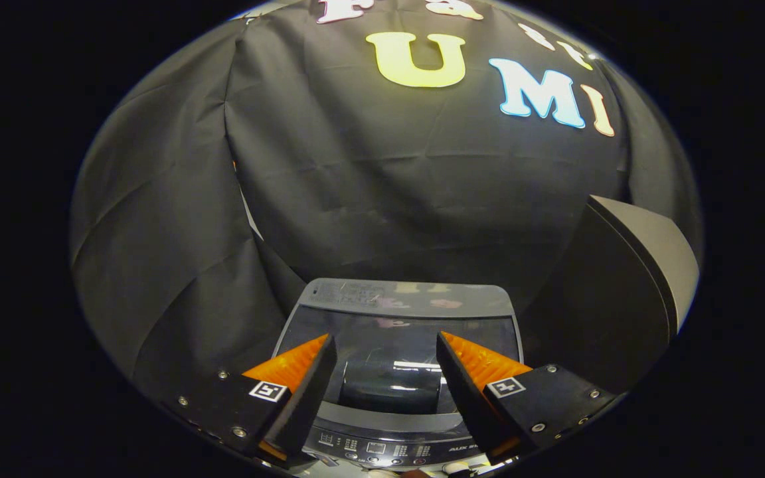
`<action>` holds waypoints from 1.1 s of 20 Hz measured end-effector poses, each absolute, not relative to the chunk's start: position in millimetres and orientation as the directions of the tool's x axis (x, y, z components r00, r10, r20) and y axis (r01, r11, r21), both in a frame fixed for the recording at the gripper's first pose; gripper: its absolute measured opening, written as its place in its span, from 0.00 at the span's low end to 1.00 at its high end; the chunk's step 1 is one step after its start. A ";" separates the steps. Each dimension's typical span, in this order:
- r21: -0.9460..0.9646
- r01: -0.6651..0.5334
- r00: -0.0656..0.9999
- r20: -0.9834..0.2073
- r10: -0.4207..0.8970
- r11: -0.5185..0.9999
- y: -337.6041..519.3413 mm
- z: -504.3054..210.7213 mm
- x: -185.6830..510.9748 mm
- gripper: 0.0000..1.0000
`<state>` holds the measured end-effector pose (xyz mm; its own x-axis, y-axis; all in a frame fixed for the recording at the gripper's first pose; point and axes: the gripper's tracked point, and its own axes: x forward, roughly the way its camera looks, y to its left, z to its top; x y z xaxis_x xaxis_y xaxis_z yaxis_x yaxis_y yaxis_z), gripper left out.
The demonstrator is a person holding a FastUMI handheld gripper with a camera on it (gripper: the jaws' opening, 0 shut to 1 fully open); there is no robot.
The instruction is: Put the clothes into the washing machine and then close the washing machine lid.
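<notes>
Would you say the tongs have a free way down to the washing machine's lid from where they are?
Probably yes: the tongs hang open just above the closed lid, with nothing between them and it.

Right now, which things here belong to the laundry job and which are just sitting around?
For the job:
washing machine, lid down
control panel
gripper, jaws open above the lid, holding nothing

Just there:
dark grey object beside the machine
black cloth wall

Hand-held gripper [386, 358] spread empty above washing machine [396, 405], glass lid [399, 312] closed
</notes>
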<state>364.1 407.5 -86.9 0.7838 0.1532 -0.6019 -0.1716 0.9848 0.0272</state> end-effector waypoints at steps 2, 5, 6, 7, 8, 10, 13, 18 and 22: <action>0.031 -0.176 0.774 -0.613 0.158 0.984 408.5 -94.1 356.8 0.93; 0.044 -0.187 0.771 -0.613 0.174 0.981 410.6 -96.3 344.6 0.93; 0.054 -0.193 0.777 -0.601 0.186 0.980 412.4 -91.6 340.6 0.93; 0.059 -0.199 0.785 -0.587 0.195 0.978 413.6 -85.2 336.8 0.94; 0.058 -0.208 0.796 -0.571 0.203 0.977 414.4 -78.1 331.9 0.94; 0.050 -0.217 0.817 -0.537 0.210 0.975 410.9 -59.9 319.0 0.94; 0.044 -0.228 0.868 -0.443 0.224 0.973 401.4 -16.7 297.0 0.96; 0.021 -0.249 0.919 -0.309 0.243 0.968 355.6 36.4 267.9 0.95; -0.013 -0.249 0.941 -0.239 0.238 0.969 298.2 66.1 233.6 0.95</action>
<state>233.6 298.2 66.1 0.9413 0.2384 -0.2390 -0.2485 0.9685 -0.0127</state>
